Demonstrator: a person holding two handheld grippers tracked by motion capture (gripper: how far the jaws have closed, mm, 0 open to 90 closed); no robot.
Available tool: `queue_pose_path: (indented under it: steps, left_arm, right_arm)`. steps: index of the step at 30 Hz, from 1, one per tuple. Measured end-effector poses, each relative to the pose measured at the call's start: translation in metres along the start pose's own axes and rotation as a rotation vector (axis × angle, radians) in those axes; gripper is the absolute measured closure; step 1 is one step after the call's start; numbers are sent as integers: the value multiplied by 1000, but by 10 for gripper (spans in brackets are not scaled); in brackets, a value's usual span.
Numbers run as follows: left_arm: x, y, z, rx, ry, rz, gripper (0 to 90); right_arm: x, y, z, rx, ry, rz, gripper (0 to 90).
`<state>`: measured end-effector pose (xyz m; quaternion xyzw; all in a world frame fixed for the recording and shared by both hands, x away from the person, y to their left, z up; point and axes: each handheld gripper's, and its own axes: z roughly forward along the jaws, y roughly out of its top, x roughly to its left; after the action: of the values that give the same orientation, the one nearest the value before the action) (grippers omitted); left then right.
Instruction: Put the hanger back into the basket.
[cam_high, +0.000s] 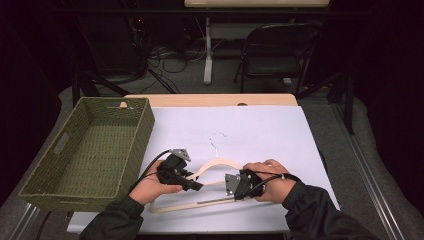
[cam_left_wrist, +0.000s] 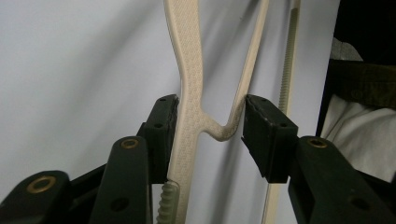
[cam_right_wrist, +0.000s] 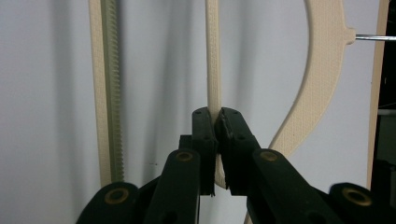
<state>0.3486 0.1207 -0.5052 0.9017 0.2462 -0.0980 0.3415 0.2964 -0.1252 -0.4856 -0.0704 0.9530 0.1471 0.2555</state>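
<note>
A cream plastic hanger (cam_high: 220, 164) with a metal hook (cam_high: 216, 140) lies flat on the white table (cam_high: 260, 130) near its front edge. My left gripper (cam_high: 198, 186) is at the hanger's left arm. In the left gripper view its jaws (cam_left_wrist: 211, 107) straddle the hanger (cam_left_wrist: 189, 93) where the broad arm and a thin inner bar meet, with a pad pressed on each side. My right gripper (cam_high: 226, 186) points left at the hanger's middle. In the right gripper view it (cam_right_wrist: 217, 112) is shut on the thin bar (cam_right_wrist: 213, 56), beside the ribbed bottom bar (cam_right_wrist: 106, 93).
A green woven basket (cam_high: 145, 130), with nothing in it, stands on the table's left side, close to my left hand. Behind the table are a black folding chair (cam_high: 277, 50), a table leg and cables on the floor.
</note>
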Motion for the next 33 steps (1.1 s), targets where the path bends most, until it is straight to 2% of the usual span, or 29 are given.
queue_pose_path:
  steps: [1,2,9,13,14,15,16,20,21,25,28,29,32,33]
  left_arm:
    - [-1,0,0,3,21,5,579]
    - [-1,0,-1,2,2,11,586]
    - [-3,-1,1,31,-19,29,637]
    - [-4,-1,5,62,-27,31,661]
    - [-4,-1,6,75,-30,36,670]
    - [-5,-1,7,80,-32,38,678]
    - [-5,-1,8,93,-37,43,696]
    - [-5,-1,7,99,-51,51,727]
    - [-5,-1,6,93,-63,48,766]
    - [-4,-1,5,81,-78,38,812]
    - [-4,-1,4,79,-87,33,827]
    - [-2,-1,4,79,-97,26,838]
    - [-2,-1,4,79,-96,21,842]
    - [-1,-1,4,82,-97,20,844]
  right_arm:
    - [1,0,0,9,7,10,849]
    - [1,-1,1,8,7,9,848]
    - [0,-1,1,18,0,1,839]
    - [1,0,3,29,-7,-10,835]
    - [1,0,3,45,4,-9,834]
    - [1,1,3,60,-6,-20,833]
    - [2,0,6,50,-5,-21,829]
    - [2,0,7,54,-7,-25,829]
    - [2,0,8,60,-7,-19,829]
    - [1,0,9,64,-5,-19,826]
    - [0,0,13,50,-11,11,815]
    - [-3,-1,13,41,1,38,777]
    - [-5,-1,12,27,3,58,714]
    - [-7,-2,9,-8,3,90,668]
